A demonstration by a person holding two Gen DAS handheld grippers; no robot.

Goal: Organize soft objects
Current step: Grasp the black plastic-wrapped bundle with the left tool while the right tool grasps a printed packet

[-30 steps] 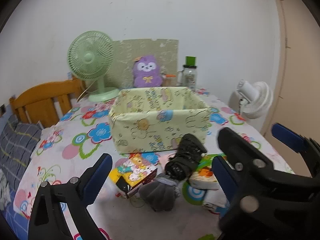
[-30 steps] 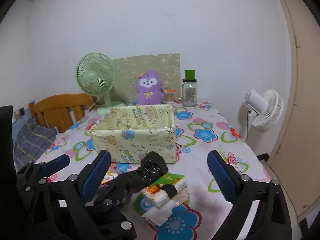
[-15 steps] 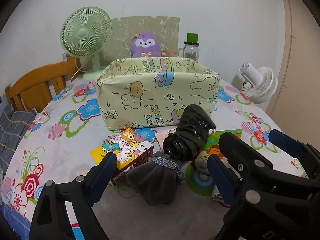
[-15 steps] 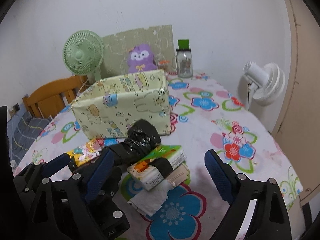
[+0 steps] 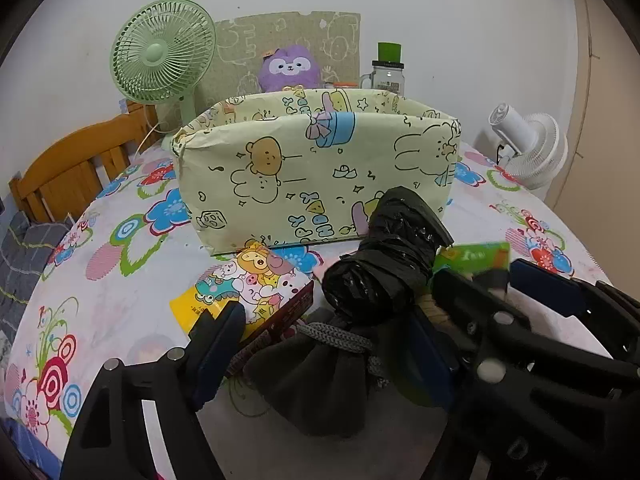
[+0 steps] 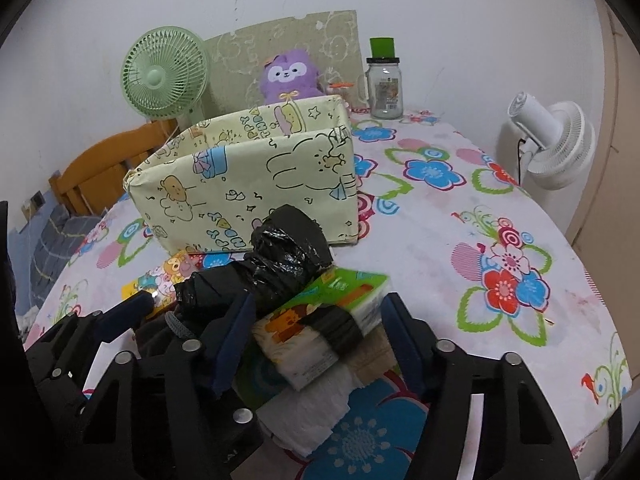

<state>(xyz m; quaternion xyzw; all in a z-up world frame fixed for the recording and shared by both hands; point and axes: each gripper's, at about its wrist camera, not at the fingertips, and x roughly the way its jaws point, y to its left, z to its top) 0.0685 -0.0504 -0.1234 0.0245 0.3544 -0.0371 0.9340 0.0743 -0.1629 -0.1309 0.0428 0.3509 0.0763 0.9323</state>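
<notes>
1. Left tongs (image 5: 324, 352): jaws part open and closing around one dark grey drawstring pouch (image 5: 320, 376) lying near the worktop's near edge; whether the pads press on it cannot be told.
2. Right tongs (image 6: 316, 344): jaws about half open and closing, with one stack of tissue packs (image 6: 320, 340) between them; contact cannot be told.
3. One black plastic-wrapped roll (image 5: 388, 276) lies across the pouch and the stack, its long axis running from near left to far right, the far end pointing at the box.
4. One colourful cartoon packet (image 5: 248, 292) lies flat just left of the pouch.
5. One pale yellow cartoon-print box (image 5: 312, 176), open-topped, stands mid-worktop (image 6: 460, 240).
6. Far edge: one green fan (image 5: 162, 60), one purple plush toy (image 5: 290, 68), one jar with a green lid (image 5: 388, 68).
</notes>
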